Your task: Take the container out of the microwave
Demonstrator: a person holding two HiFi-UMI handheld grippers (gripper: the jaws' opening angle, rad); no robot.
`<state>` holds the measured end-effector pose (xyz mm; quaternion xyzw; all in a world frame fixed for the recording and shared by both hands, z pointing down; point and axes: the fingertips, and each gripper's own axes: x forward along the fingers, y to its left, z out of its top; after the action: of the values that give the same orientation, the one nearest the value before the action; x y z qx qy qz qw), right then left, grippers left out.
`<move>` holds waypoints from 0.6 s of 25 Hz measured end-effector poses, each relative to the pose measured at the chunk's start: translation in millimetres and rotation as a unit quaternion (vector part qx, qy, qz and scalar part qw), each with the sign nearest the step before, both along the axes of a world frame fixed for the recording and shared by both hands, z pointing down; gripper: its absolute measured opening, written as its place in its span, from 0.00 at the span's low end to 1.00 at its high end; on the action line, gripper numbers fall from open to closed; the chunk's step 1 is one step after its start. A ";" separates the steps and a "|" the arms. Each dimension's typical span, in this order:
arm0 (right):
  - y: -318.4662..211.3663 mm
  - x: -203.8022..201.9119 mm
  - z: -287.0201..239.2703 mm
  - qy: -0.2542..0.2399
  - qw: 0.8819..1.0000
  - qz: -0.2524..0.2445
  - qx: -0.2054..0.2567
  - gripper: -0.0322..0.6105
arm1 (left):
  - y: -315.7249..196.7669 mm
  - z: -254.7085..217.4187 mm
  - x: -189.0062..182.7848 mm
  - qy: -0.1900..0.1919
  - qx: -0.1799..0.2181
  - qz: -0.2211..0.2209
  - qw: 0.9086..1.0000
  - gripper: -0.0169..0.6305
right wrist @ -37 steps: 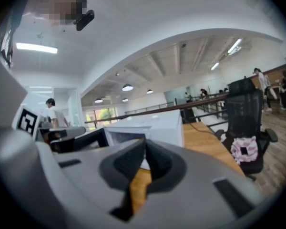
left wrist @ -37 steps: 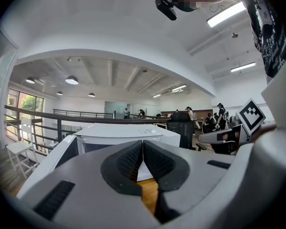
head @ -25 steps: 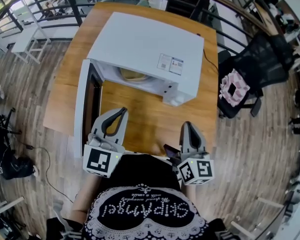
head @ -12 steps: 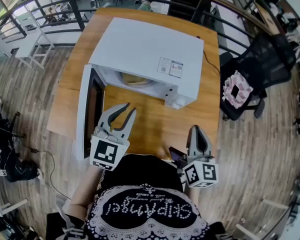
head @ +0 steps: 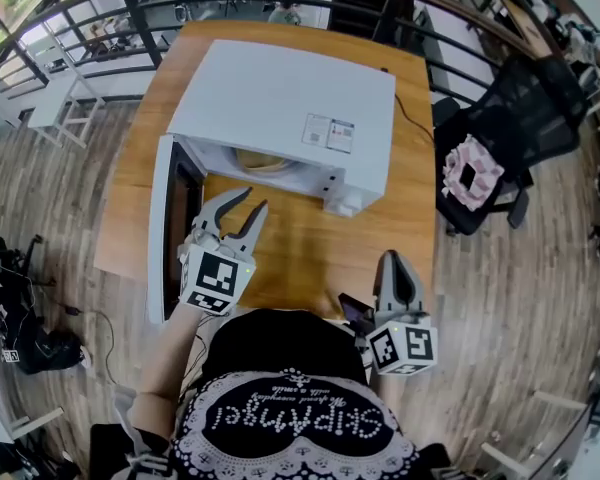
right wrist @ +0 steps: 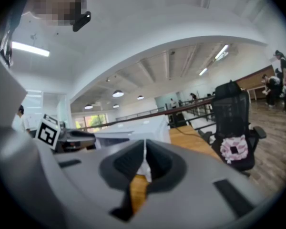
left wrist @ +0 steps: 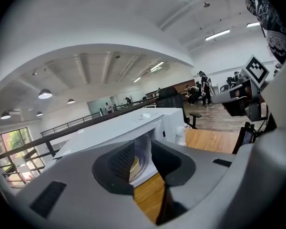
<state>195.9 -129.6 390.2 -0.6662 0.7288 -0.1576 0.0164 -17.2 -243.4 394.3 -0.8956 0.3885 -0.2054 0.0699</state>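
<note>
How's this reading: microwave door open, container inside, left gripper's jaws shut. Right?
Only the jaws are wrong: the left gripper holds them apart, having just been opening, nothing between them; the left gripper view shows it. The microwave door is open, the container inside: correct.

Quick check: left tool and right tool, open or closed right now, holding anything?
Left tool: open, its jaws have just been opening, nothing between them.
Right tool: closed, empty.

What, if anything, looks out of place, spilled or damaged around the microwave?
Nothing stands out. The microwave stands upright on the table, its door swung open, and the container sits inside, only partly visible. No spill or damage shows.
</note>
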 end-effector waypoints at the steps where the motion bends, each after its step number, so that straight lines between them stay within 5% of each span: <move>1: 0.7 1.2 0.7 0.000 1.000 0.001 -0.001 0.11 | -2.4 2.9 1.3 -0.002 -0.003 0.001 1.000 0.23; 15: 0.1 14.7 6.4 -0.003 1.000 0.008 -0.002 0.11 | -37.1 49.0 8.7 -0.075 -0.018 0.008 0.997 0.27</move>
<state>210.6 -129.5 396.7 -0.6712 0.7234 -0.1607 0.0187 -8.5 -280.5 443.3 -0.8820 0.3711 -0.2779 0.0843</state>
